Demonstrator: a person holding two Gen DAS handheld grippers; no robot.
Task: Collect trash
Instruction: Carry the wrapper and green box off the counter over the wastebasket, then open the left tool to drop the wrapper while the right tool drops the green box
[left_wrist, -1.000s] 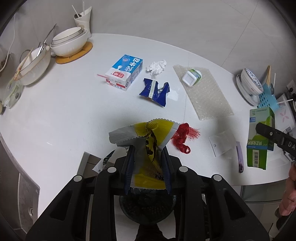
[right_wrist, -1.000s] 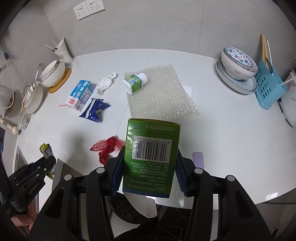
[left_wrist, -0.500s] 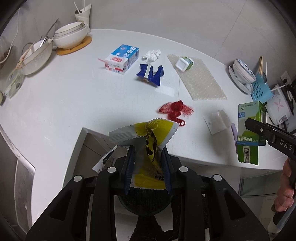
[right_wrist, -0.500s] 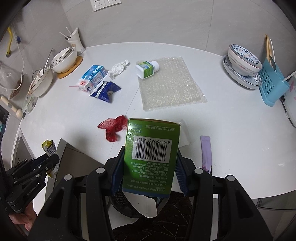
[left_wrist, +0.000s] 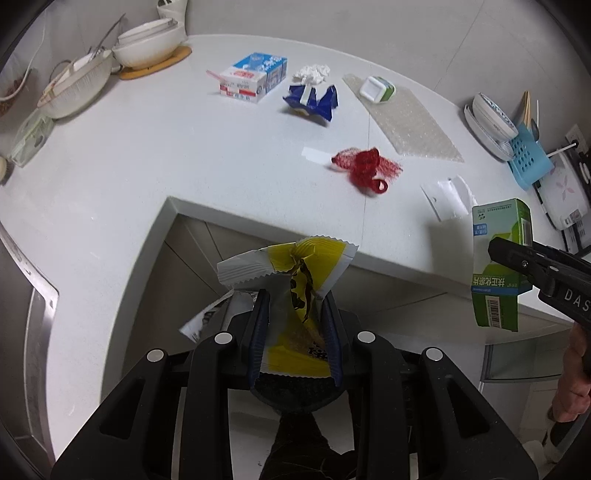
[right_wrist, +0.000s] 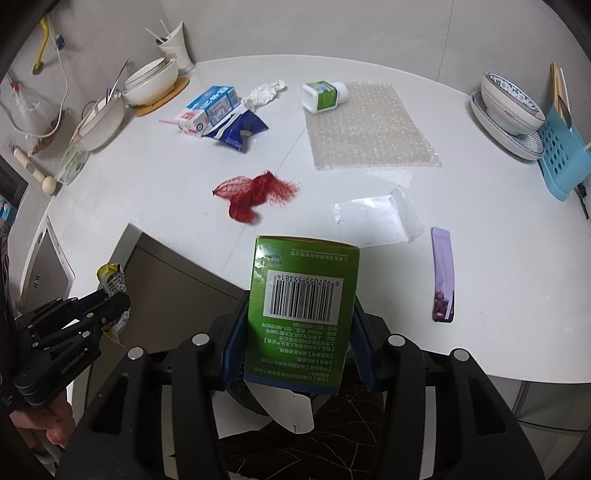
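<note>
Hidden: the dark bin below both grippers is mostly covered by their bodies.
Left gripper: clenched on a yellow wrapper, whose crumpled top sticks out past the fingertips, off the counter edge.
Right gripper: grasping a green box, barcode face up, pinched at both sides.
Still on counter: red net, blue wrapper, milk carton, purple sachet.

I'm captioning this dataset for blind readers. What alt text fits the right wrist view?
The right gripper clamps a green barcoded box above the edge of a white table strewn with red netting, bubble wrap and a milk carton. At lower left, the left gripper holds a yellow wrapper.
</note>
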